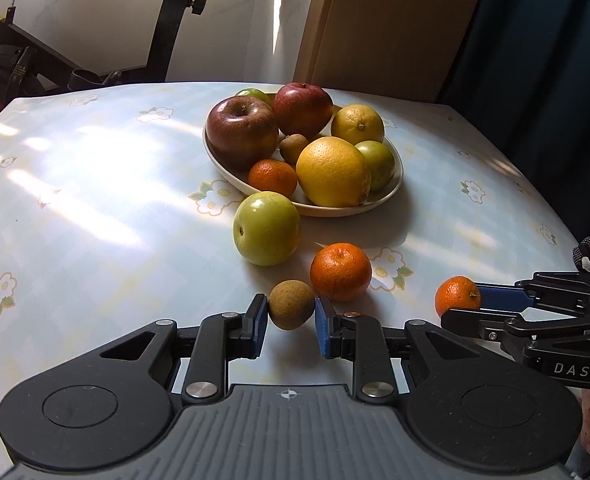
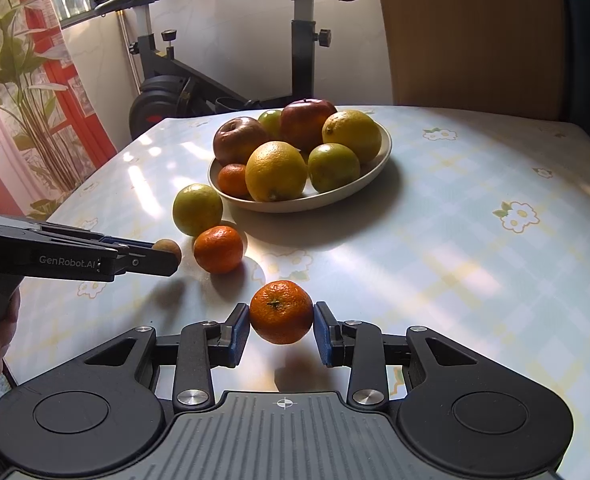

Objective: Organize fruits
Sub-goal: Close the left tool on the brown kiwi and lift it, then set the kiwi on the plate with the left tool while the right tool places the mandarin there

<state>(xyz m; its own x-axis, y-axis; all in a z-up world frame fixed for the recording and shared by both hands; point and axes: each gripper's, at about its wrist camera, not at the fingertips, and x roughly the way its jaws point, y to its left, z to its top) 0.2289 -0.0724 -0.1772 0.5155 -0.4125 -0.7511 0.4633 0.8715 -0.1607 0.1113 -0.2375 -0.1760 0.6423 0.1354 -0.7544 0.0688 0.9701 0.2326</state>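
Carrying loose fruit to the bowl is judged the step in hand. A small brown fruit is clamped in the left gripper jaws, a mandarin in the right gripper jaws, both near. Next, each must be lifted over the far rim. A green fruit and another mandarin are left on the bench.

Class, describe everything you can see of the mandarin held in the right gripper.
The mandarin is small, round and bright orange, with dimpled glossy peel and a dark green stem scar facing the camera. The right gripper clamps it on both sides with blue pads. It hangs above the floral tablecloth, its shadow below, apart from the other fruit.
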